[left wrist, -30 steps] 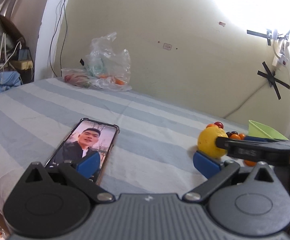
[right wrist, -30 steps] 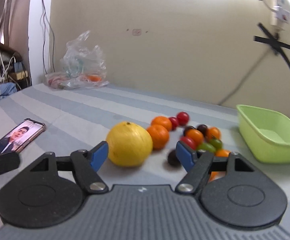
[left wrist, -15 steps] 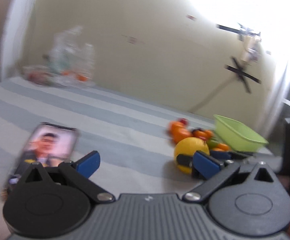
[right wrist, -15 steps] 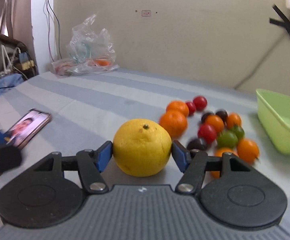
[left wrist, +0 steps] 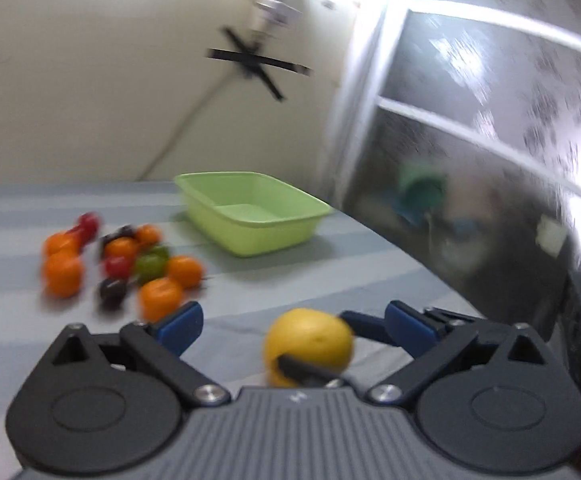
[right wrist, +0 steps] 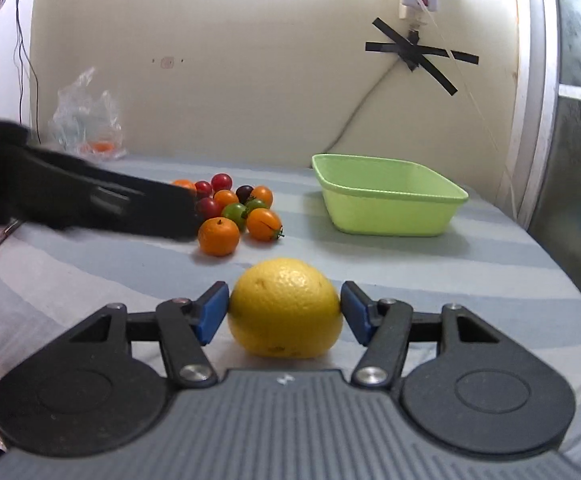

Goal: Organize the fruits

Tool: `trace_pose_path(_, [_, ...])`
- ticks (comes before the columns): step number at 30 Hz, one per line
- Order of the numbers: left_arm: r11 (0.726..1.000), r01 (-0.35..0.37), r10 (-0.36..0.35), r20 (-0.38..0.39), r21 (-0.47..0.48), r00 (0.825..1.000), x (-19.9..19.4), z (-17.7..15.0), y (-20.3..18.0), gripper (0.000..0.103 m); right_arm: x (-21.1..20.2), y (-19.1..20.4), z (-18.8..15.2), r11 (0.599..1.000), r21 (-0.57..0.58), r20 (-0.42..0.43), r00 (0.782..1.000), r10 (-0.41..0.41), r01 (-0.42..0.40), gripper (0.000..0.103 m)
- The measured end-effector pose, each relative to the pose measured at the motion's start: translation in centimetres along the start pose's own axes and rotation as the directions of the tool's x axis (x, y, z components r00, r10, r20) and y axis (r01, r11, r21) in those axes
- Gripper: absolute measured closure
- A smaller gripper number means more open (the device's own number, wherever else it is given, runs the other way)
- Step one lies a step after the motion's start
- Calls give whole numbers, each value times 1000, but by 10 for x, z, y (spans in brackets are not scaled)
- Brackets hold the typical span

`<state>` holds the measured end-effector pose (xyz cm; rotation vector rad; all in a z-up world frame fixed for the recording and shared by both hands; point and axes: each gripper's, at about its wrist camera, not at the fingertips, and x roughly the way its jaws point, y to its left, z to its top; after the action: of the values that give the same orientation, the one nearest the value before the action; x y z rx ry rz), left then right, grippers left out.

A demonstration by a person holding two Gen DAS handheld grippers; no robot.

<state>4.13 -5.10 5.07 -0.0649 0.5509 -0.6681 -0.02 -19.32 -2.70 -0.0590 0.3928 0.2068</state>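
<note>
Left tool (left wrist: pixel 294 326) stands wide apart with nothing pressed between its blue pads; one of its pads sits just in front of the small fruit, the other overlaps the right tool's blue fingertip in its own blurred view. In the right wrist view the left tool (right wrist: pixel 162 210) shows as a dark blurred bar crossing from the left edge, its tip just beside the heap of small fruit (right wrist: pixel 230 208) and hiding part of it. Whether it touches any of them I cannot tell.

Right tool (right wrist: pixel 284 314) has just been closing, and its two blue pads now press on either side of the yellow citrus (right wrist: pixel 284 308), which fills the gap between them at a middling width. The citrus rests low against the striped bed sheet (right wrist: pixel 430 272); whether it is lifted clear is not certain. From the left wrist view the same yellow citrus (left wrist: pixel 308 346) sits near the lower middle, with the right tool (left wrist: pixel 310 360) reaching in from the right, one dark finger across its front and a blue pad at its far side.

Behind the citrus the small fruit, oranges and red, green and dark tomatoes, lie in a cluster on the sheet. Right of them, well apart, stands the green tub (right wrist: pixel 390 204), upright; nothing shows in the part of its inside that is visible.
</note>
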Motion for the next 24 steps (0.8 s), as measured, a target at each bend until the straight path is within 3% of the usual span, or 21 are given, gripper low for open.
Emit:
trace_pose_path(6, [1000, 11, -14, -118, -22, 993, 29, -8, -1, 12, -1, -6, -17, 999, 20, 39, 999, 33, -34, 34])
trace_pose_path(10, [997, 43, -52, -171, -59, 984, 34, -12, 3, 30, -9, -13, -25, 997, 41, 29, 997, 71, -72, 33])
trace_pose_path(14, [993, 85, -100, -199, -84, 975, 35, -17, 1, 31, -15, -20, -34, 992, 64, 28, 994, 105, -107, 33])
trace_pose_path(24, [996, 61, -76, -230, -70, 970, 25, -25, -5, 37, -7, -17, -46, 992, 57, 1, 994, 112, -112, 31])
